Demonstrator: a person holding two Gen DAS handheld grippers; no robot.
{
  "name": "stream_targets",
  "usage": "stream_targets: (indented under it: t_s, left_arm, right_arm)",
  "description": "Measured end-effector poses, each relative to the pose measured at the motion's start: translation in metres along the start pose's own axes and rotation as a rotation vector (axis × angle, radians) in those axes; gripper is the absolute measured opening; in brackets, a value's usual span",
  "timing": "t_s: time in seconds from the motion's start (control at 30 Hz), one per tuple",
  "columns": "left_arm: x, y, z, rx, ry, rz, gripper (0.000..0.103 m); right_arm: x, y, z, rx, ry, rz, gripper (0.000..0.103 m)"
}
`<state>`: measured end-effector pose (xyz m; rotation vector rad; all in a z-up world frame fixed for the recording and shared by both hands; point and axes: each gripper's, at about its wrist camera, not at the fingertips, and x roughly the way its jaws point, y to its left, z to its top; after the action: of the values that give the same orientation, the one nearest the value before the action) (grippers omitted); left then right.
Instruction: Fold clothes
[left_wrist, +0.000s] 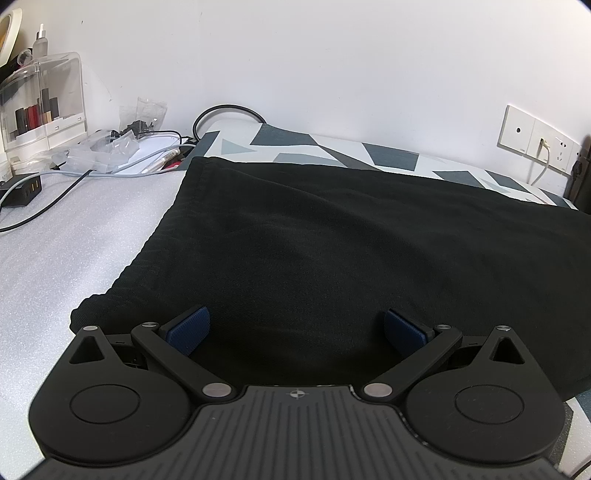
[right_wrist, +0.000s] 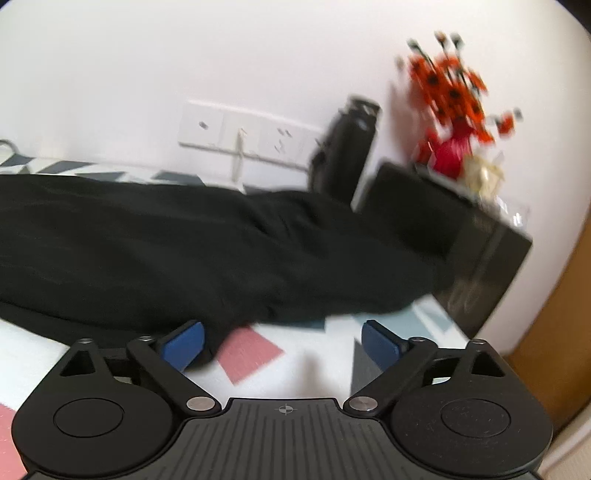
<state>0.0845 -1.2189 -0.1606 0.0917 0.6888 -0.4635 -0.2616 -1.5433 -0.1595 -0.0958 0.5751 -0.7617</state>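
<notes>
The left claw (left_wrist: 297, 330) at the bottom middle of its frame stands wide open, blue pads (left_wrist: 188, 328) spread apart with nothing between them, poised over the near edge of the black garment (left_wrist: 332, 251). That garment fills the centre of the frame: dark, matte, lying mostly flat with a few soft ripples, and a ribbed band running up its left edge. It rests partly on a grey-white mat (left_wrist: 74, 229) at the left and partly on a cloth (left_wrist: 332, 151) printed with grey and white shapes along the top. In the upper left sit a clear organiser (left_wrist: 44, 99) and tangled cables (left_wrist: 55, 195); a socket plate (left_wrist: 535, 140) is on the wall at the upper right.

The right claw (right_wrist: 282, 345) is open too, holding nothing, over the printed cloth (right_wrist: 317, 354) with its pink and grey patches, just below the garment's (right_wrist: 184, 251) bunched right end. This view is blurred. The cloth's dark bulk stretches from the left edge toward a black box (right_wrist: 472, 240) at the right, with orange flowers (right_wrist: 450, 92) above it and a dark bottle (right_wrist: 347, 155) beside the socket plate (right_wrist: 251, 129)
</notes>
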Motion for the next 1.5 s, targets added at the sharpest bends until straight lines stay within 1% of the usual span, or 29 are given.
stream_targets:
  t_s: [0.03, 0.1, 0.17, 0.2, 0.23, 0.33, 0.43, 0.6, 0.73, 0.77, 0.8, 0.87, 0.93, 1.07, 1.13, 1.17, 1.23, 1.27, 1.33, 1.4, 1.43, 1.47, 1.5]
  left_arm:
    - [0.000, 0.000, 0.000, 0.000, 0.000, 0.000, 0.103]
    - [0.000, 0.000, 0.000, 0.000, 0.000, 0.000, 0.103]
    - [0.000, 0.000, 0.000, -0.001, 0.000, 0.000, 0.103]
    - [0.000, 0.000, 0.000, -0.001, 0.000, 0.000, 0.103]
    - [0.000, 0.000, 0.000, -0.001, 0.000, -0.001, 0.103]
    - [0.000, 0.000, 0.000, -0.001, 0.000, -0.001, 0.103]
    - [0.001, 0.000, 0.000, -0.001, 0.000, -0.001, 0.103]
    - [0.000, 0.001, 0.000, -0.001, 0.000, -0.002, 0.103]
    - [0.000, 0.001, -0.001, 0.000, 0.000, -0.002, 0.103]
    - [0.000, 0.001, -0.001, 0.001, 0.000, -0.002, 0.103]
    - [0.000, 0.002, -0.001, 0.001, 0.000, -0.002, 0.103]
    - [0.000, 0.002, -0.001, 0.000, 0.000, -0.002, 0.103]
    - [0.000, 0.003, -0.001, -0.002, 0.001, -0.004, 0.103]
    - [0.000, 0.003, -0.001, -0.002, 0.002, -0.004, 0.103]
    - [0.001, 0.003, -0.001, -0.001, 0.002, -0.004, 0.103]
    - [0.001, 0.002, -0.001, 0.001, 0.002, -0.004, 0.103]
    - [0.001, 0.002, -0.001, 0.001, 0.002, -0.004, 0.103]
    - [0.001, 0.003, -0.001, 0.001, 0.002, -0.003, 0.103]
    - [0.001, 0.003, -0.001, 0.000, 0.002, -0.002, 0.103]
    - [0.001, 0.003, -0.001, -0.001, 0.002, -0.001, 0.103]
    - [0.001, 0.003, -0.001, -0.001, 0.002, -0.001, 0.103]
    - [0.001, 0.003, -0.001, -0.001, 0.002, 0.000, 0.103]
    - [0.001, 0.003, -0.001, -0.001, 0.002, 0.000, 0.103]
  right_arm:
    - [-0.003, 0.005, 0.001, -0.041, -0.010, 0.025, 0.074]
    - [-0.003, 0.015, 0.001, -0.108, 0.006, 0.090, 0.032]
    - [0.000, 0.024, -0.001, -0.152, 0.041, 0.150, 0.021]
    - [0.002, 0.026, -0.001, -0.156, 0.052, 0.168, 0.019]
    - [0.003, 0.028, -0.002, -0.156, 0.055, 0.166, 0.018]
    - [0.006, 0.030, 0.000, -0.152, 0.051, 0.140, 0.018]
    - [0.011, 0.031, 0.003, -0.158, 0.056, 0.135, 0.018]
    - [0.019, 0.043, -0.001, -0.234, 0.062, 0.111, 0.018]
    - [0.024, 0.053, -0.003, -0.323, 0.055, 0.086, 0.018]
    - [0.025, 0.053, -0.004, -0.333, 0.052, 0.087, 0.016]
    - [0.025, 0.053, -0.005, -0.342, 0.049, 0.087, 0.011]
    - [0.026, 0.052, -0.006, -0.362, 0.043, 0.088, 0.008]
    - [0.018, 0.040, -0.005, -0.323, 0.039, 0.119, 0.007]
    - [-0.013, 0.004, -0.009, -0.179, -0.041, 0.182, 0.006]
    - [-0.017, -0.014, -0.015, -0.083, -0.013, 0.224, 0.006]
    - [-0.015, -0.020, -0.019, -0.045, 0.006, 0.206, 0.000]
    - [-0.011, -0.029, -0.027, 0.009, 0.029, 0.145, 0.000]
    - [-0.012, -0.031, -0.028, 0.024, 0.027, 0.155, 0.000]
    - [-0.016, -0.034, -0.027, 0.052, 0.021, 0.194, 0.008]
    - [-0.020, -0.019, -0.024, -0.023, -0.017, 0.174, 0.047]
    - [-0.020, -0.009, -0.024, -0.072, -0.038, 0.164, 0.053]
    - [-0.018, 0.000, -0.022, -0.114, -0.052, 0.161, 0.056]
    - [-0.013, 0.006, -0.020, -0.130, -0.047, 0.166, 0.055]
